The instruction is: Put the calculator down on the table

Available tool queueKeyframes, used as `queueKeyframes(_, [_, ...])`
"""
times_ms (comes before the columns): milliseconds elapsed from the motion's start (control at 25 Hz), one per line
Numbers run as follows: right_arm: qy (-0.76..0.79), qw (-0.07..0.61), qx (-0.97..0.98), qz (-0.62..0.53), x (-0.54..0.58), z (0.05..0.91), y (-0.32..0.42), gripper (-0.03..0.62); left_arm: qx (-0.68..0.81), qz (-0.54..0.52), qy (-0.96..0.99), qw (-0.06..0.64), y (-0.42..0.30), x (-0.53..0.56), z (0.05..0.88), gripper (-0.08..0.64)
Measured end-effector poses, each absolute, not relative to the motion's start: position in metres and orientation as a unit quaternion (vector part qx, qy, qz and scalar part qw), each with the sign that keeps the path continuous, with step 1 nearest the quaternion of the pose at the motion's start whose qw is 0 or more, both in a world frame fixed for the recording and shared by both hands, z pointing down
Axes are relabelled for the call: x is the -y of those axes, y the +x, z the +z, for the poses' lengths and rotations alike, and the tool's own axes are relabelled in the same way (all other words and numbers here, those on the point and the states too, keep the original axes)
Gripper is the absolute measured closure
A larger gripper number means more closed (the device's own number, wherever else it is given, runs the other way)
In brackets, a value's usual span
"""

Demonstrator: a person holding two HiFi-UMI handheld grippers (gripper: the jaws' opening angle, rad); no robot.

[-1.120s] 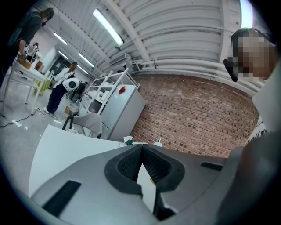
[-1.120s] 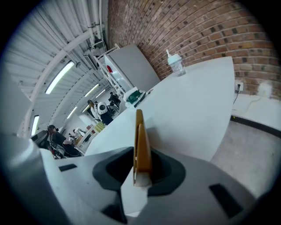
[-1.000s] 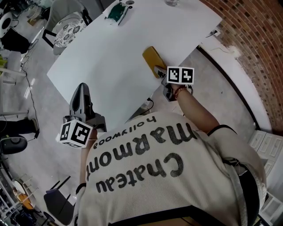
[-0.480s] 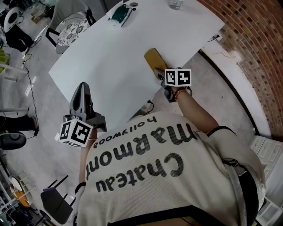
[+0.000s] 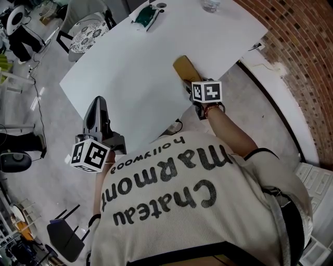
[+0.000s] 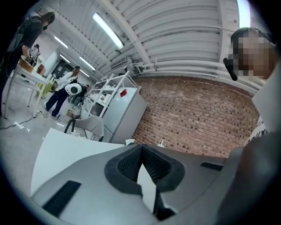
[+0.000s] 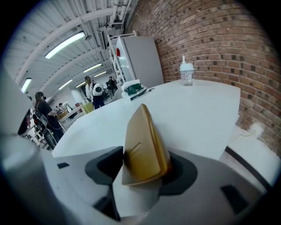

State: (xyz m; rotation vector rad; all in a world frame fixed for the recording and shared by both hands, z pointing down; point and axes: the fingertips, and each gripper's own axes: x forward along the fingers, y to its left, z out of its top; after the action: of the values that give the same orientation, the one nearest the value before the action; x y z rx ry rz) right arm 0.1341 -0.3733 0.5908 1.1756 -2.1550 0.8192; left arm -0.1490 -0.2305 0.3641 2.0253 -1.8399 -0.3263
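Observation:
A gold calculator [image 5: 181,67] rests near the right edge of the white table [image 5: 140,57]. My right gripper [image 5: 187,84] reaches its near end from below the edge. In the right gripper view the calculator [image 7: 142,145] stands tilted on edge between the jaws, back side showing, leaning on the right pad with a gap at the left pad. The right gripper [image 7: 142,166] is opening. My left gripper [image 5: 98,104] hangs off the table's near corner, over the floor. In the left gripper view that left gripper [image 6: 142,147] has its tips together and nothing between them.
A green object [image 5: 145,14] and a clear cup [image 5: 210,5] stand at the table's far edge. A patterned chair [image 5: 83,36] is beyond the far left corner. A brick wall [image 5: 307,41] runs along the right. A black chair [image 5: 65,236] stands at lower left.
The right gripper's marker cube has rolled and shifted slightly left. The calculator keeps its place at the table's right edge. The left gripper has not moved.

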Motion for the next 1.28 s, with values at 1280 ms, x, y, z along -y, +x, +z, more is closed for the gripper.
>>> queueKeyframes(1280, [0.483, 0.351, 0.762, 0.252, 0.38, 0.602, 0.143, 0.175, 0.655, -0.119, 0.72, 0.194, -0.153, 0.233, 0.363, 0.558])
